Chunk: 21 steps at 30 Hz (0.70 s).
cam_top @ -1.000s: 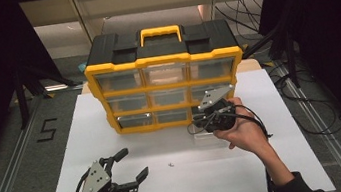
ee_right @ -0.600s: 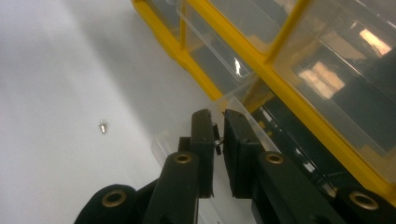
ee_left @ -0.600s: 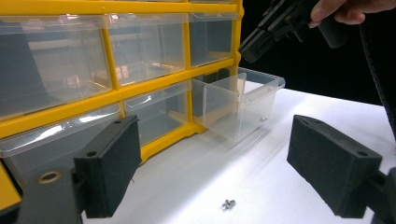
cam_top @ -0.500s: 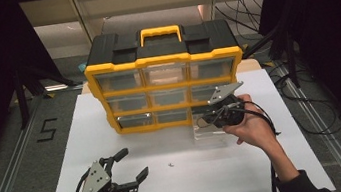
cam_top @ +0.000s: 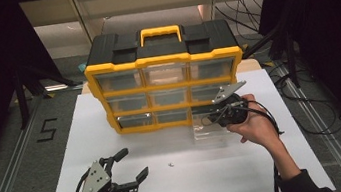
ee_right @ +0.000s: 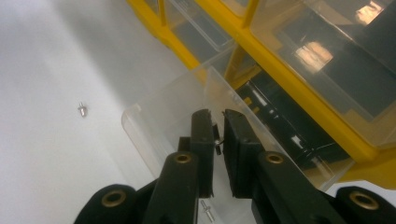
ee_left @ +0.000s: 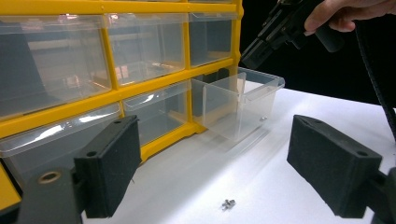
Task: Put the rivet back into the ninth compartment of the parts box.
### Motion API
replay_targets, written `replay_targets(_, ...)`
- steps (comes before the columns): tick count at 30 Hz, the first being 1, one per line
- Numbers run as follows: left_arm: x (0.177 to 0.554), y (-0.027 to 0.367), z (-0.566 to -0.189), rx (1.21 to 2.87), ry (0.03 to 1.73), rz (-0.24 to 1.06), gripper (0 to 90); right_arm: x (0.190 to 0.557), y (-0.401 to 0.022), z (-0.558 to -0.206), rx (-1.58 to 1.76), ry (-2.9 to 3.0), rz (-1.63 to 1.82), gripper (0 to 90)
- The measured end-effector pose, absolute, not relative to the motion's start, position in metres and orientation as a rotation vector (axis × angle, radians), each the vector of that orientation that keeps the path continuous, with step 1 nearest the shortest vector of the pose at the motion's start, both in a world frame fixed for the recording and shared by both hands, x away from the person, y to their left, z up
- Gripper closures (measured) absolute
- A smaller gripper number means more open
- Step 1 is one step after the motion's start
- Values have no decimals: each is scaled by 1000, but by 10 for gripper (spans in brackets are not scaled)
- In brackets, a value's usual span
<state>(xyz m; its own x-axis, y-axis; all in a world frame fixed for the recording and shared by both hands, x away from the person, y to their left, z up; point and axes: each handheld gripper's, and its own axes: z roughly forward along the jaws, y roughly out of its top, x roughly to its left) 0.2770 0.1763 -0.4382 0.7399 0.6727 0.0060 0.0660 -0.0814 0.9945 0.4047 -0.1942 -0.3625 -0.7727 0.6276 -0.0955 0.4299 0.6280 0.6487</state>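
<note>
A yellow and black organiser (cam_top: 163, 56) with clear drawers stands at the back of the white board. Its bottom right drawer (cam_top: 209, 132) is pulled out onto the board. My right gripper (cam_top: 212, 118) hangs over this drawer (ee_right: 154, 112), pointing down into it. Its jaws (ee_right: 217, 116) are shut on a small screw (ee_right: 217, 142). Another small screw (ee_right: 208, 213) lies inside the drawer below. A loose screw (cam_top: 171, 165) rests on the board. My left gripper (cam_top: 135, 162) stands open near the front left, aimed at the drawer (ee_left: 238, 107), with the loose screw (ee_left: 228, 203) between and ahead of its pads.
The white board (cam_top: 250, 175) ends at metal rails and dark floor on both sides. Cables trail on the floor at the right (cam_top: 301, 108). The other drawers of the organiser (ee_left: 140, 88) are pushed in.
My right gripper has moved a little to the right and down over the pulled-out drawer. The left gripper has stayed where it was.
</note>
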Motion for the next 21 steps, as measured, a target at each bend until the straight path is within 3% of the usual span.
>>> replay_targets(14,277,176,-438,1593,611,558,169,409,-193,-372,843,2604,849,805)
replay_targets(16,277,176,-438,1594,611,559,169,407,-191,-370,842,2590,864,684)
replay_targets(17,277,176,-438,1594,611,559,169,407,-191,-370,842,2590,864,684)
replay_targets(18,277,176,-438,1593,611,557,169,406,-189,-368,835,2526,900,527)
replay_targets(21,277,176,-438,1595,613,557,169,404,-188,-360,840,2484,941,455)
